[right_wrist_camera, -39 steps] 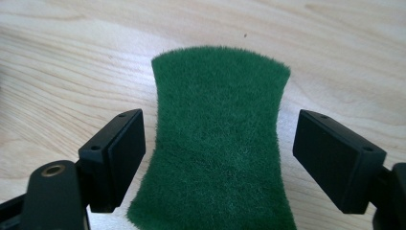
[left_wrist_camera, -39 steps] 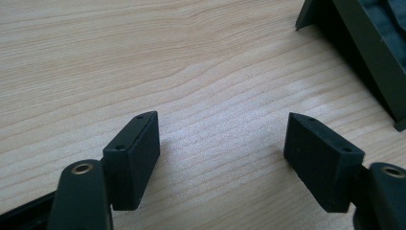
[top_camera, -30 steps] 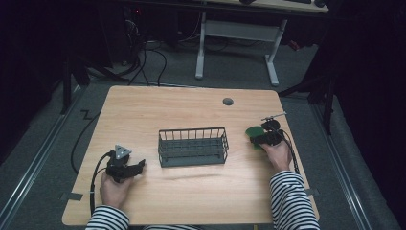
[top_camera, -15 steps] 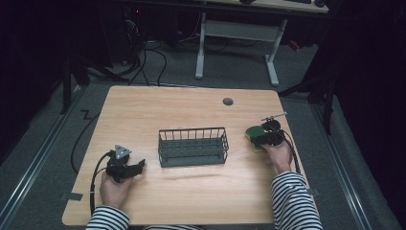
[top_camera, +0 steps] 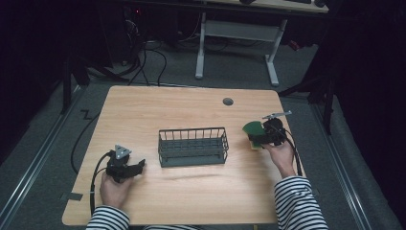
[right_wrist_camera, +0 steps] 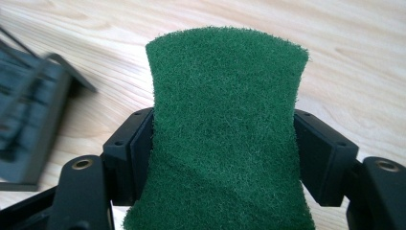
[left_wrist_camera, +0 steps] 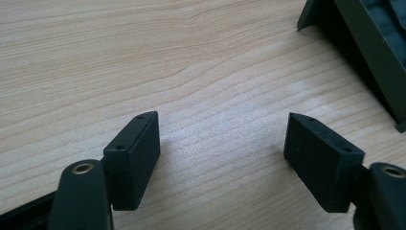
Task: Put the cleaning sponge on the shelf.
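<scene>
While your right gripper (top_camera: 262, 137) clamps the green scouring sponge (right_wrist_camera: 225, 139) from both sides, its jaws have just been closing a little, and the sponge's flanks bow inward where the pads press them. Seen from the high view, the sponge (top_camera: 253, 131) sits in that gripper just beyond the right end of the wire basket (top_camera: 192, 146), near it but not touching, over the right part of the wooden table (top_camera: 191, 110); whether it still touches the tabletop you cannot tell. From the right gripper view, the basket (right_wrist_camera: 28, 110) lies blurred at the left edge, apart from the sponge.

Your left gripper (top_camera: 136, 167) rests low at the near left of the table, to the left of the basket, with your left hand (top_camera: 114, 189) behind it. Its jaws stand wide apart with bare wood between them, holding nothing (left_wrist_camera: 222, 158). A dark corner of the basket (left_wrist_camera: 364, 48) shows at the upper right of the left gripper view.
</scene>
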`<action>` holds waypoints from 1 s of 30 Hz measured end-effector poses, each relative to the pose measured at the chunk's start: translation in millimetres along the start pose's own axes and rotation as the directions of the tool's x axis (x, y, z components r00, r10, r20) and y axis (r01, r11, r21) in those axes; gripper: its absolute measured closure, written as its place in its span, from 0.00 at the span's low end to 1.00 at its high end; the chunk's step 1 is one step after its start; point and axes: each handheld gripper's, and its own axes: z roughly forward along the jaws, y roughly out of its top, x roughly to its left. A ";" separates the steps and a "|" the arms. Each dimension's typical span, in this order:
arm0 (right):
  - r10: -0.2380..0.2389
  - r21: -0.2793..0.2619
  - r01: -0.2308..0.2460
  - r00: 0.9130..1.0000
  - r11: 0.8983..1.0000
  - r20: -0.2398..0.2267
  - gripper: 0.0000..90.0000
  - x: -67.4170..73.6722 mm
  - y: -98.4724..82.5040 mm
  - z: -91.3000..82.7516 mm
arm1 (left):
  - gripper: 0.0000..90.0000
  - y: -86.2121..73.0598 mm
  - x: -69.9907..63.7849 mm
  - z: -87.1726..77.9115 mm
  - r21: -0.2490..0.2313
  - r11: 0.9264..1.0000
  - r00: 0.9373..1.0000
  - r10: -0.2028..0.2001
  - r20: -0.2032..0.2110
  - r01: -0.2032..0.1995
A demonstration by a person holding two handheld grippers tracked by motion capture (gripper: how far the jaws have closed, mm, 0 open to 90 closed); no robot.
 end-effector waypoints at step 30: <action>-0.153 -0.126 0.139 0.982 0.982 -0.110 0.33 56.4 41.1 -44.5 | 0.32 0.2 0.2 0.5 -0.002 1.000 1.000 -0.003 0.001 0.003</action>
